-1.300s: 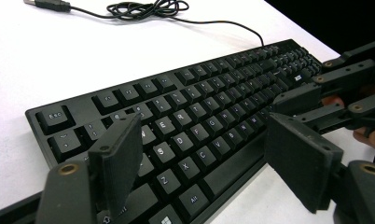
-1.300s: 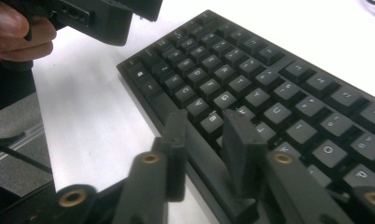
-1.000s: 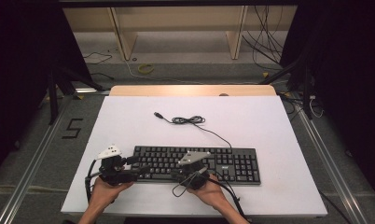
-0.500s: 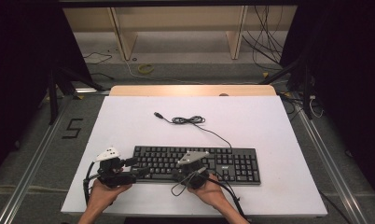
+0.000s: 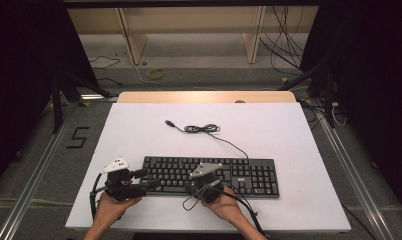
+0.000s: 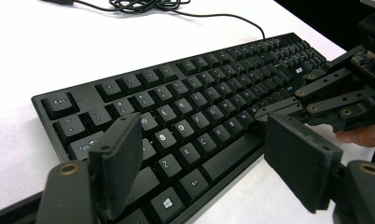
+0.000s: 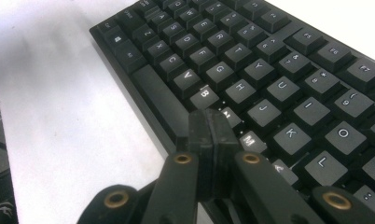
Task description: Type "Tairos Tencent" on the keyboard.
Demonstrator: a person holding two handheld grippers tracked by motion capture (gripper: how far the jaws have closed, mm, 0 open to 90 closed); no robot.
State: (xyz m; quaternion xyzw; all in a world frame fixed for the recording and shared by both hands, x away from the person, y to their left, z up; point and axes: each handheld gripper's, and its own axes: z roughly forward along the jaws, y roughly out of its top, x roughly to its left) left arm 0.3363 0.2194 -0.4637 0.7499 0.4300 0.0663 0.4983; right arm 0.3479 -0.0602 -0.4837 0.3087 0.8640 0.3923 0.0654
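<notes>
Partly, closed right tongs [image 7: 212,122] hide the keyboard's [image 7: 251,70] N key.

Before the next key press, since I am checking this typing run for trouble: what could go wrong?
The shut right gripper rests its tip between the N and M keys of the black keyboard, so it might press the wrong key or two. The open left gripper straddles the near edge and could nudge the keyboard.

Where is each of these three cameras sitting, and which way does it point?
High view: above the person's side, looking forward and down on the white table; both hands show.
Left gripper view: rides the left gripper, open jaws facing the keyboard.
Right gripper view: rides the right gripper, shut jaws over the N key.
All share the keyboard.
</notes>
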